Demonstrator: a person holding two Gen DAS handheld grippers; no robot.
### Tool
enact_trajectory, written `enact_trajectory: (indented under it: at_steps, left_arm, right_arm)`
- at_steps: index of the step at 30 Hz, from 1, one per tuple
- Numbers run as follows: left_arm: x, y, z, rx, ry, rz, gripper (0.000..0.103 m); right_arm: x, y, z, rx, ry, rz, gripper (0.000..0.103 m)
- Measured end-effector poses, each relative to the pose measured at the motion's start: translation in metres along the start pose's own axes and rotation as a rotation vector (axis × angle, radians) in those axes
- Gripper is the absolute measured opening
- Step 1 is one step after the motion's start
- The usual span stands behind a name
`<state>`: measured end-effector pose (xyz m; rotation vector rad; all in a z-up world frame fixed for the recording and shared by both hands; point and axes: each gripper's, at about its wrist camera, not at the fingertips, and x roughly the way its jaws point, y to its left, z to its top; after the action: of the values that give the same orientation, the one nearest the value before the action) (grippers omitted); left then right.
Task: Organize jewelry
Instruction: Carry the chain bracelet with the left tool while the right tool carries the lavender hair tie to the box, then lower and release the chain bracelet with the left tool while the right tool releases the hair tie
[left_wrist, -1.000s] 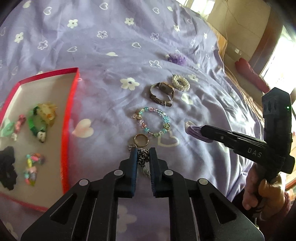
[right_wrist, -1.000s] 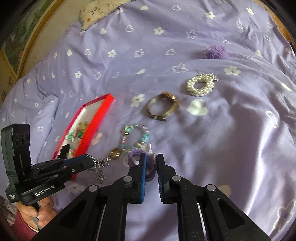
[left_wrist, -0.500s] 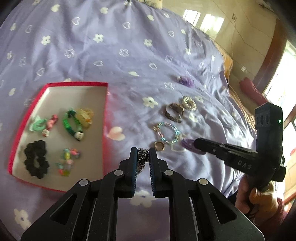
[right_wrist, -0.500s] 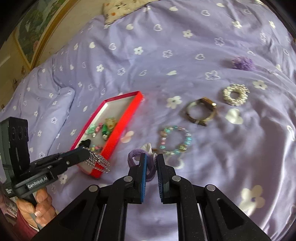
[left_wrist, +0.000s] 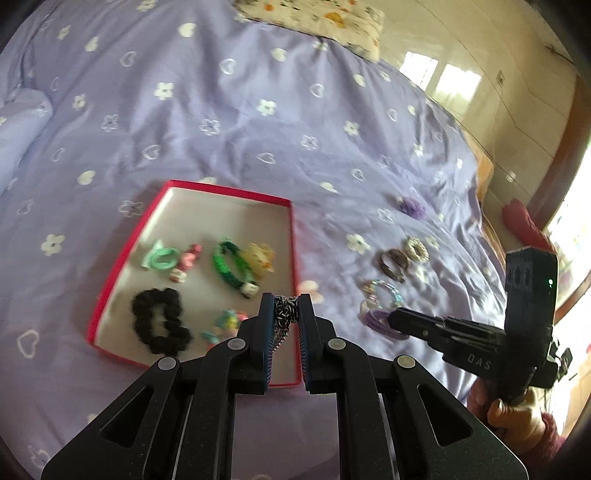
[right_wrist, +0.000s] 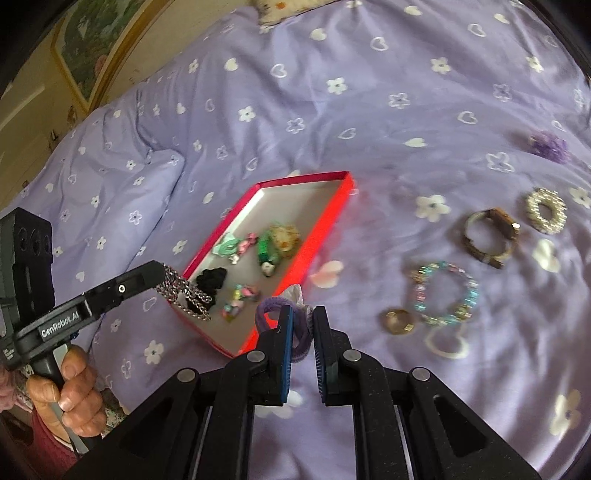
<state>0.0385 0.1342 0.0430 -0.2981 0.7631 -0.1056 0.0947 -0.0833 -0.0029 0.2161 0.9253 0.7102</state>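
Note:
My left gripper (left_wrist: 286, 302) is shut on a bunched silver chain (left_wrist: 284, 319), held above the near right corner of the red box (left_wrist: 229, 190). In the right wrist view the left gripper (right_wrist: 159, 274) shows the chain (right_wrist: 186, 295) dangling over the red box (right_wrist: 306, 178) edge. My right gripper (right_wrist: 303, 318) is shut on a purple hair tie (right_wrist: 271, 308), just right of the box. The left wrist view shows this right gripper (left_wrist: 394, 319) with the hair tie (left_wrist: 378, 320) at its tip.
The box holds a black scrunchie (left_wrist: 159, 321), a green band (left_wrist: 227, 266) and small clips. On the lilac bedspread (right_wrist: 332, 122) lie a beaded bracelet (right_wrist: 443, 291), a gold ring (right_wrist: 399, 322), a watch (right_wrist: 491, 236), a pearl ring (right_wrist: 546, 210) and a purple pompom (right_wrist: 548, 144).
Both grippers have risen off the bedspread and moved left toward the red box, the left carrying the chain and the right the purple hair tie. The other jewelry stays put.

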Motion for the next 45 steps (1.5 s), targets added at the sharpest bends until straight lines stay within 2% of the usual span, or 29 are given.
enact_trajectory:
  at_steps: [13,21,28,35,45]
  left_arm:
    - [0.008,0.057,0.007,-0.090,-0.006,0.070,0.010]
    - [0.028,0.079,0.012,-0.121,0.003,0.087,0.010]
    - [0.055,0.101,0.007,-0.155,0.046,0.113,0.010]
    - [0.073,0.118,-0.004,-0.183,0.087,0.143,0.010]
    - [0.082,0.111,-0.009,-0.143,0.117,0.163,0.011]
  right_arm:
    - [0.054,0.038,0.019,-0.040,0.058,0.058,0.010]
    - [0.094,0.046,0.032,-0.060,0.099,0.039,0.010]
    - [0.125,0.046,0.034,-0.072,0.140,0.005,0.010]
    - [0.137,0.041,0.034,-0.070,0.165,-0.005,0.010]
    - [0.138,0.042,0.032,-0.079,0.174,-0.003,0.016]
